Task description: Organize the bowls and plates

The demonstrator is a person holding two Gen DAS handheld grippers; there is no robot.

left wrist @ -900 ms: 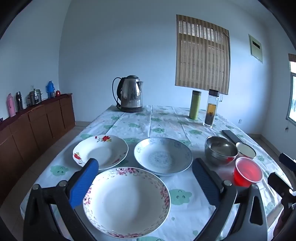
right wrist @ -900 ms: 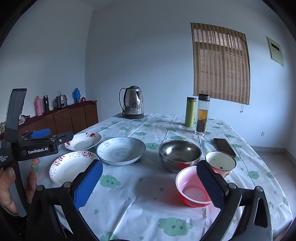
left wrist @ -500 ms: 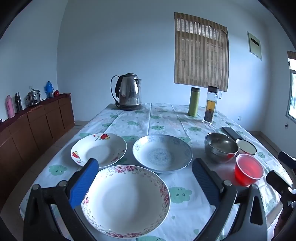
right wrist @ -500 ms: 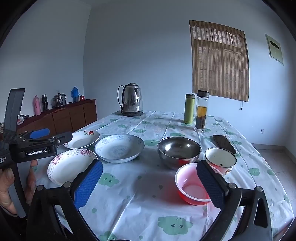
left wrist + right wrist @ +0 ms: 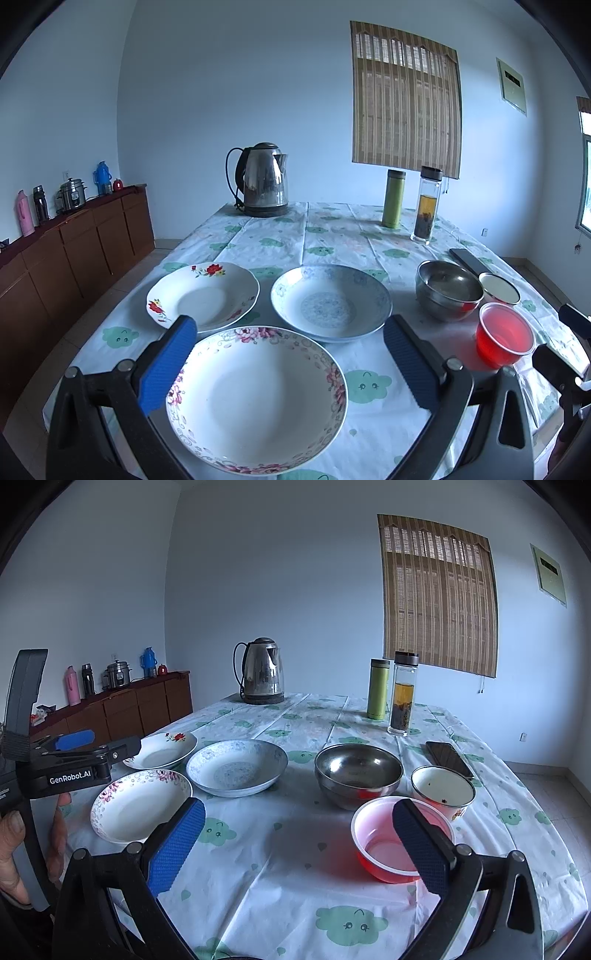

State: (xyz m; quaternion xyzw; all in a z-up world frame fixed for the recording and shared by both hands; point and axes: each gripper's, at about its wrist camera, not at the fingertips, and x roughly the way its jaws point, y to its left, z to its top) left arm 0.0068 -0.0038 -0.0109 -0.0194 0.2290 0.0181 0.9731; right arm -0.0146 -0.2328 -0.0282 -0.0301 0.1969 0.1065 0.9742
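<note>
The pink-rimmed plate point(image 5: 255, 398) lies nearest you on the table point(image 5: 332, 232), with the rose plate point(image 5: 203, 295) and blue plate point(image 5: 330, 301) just behind it. The steel bowl point(image 5: 357, 773), enamel bowl point(image 5: 442, 788) and red bowl point(image 5: 400, 838) sit to its right. Your left gripper point(image 5: 291, 363) hovers over it, jaws fully spread, empty. Your right gripper point(image 5: 299, 843) likewise gapes, holding nothing.

A kettle point(image 5: 264, 181), green flask point(image 5: 393, 198), tea bottle point(image 5: 426, 206) and phone point(image 5: 448, 755) stand on the tablecloth point(image 5: 295, 867).

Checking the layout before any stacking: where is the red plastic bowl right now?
The red plastic bowl sits near the table's front right, just in front of the steel bowl and the small enamel cup.
</note>
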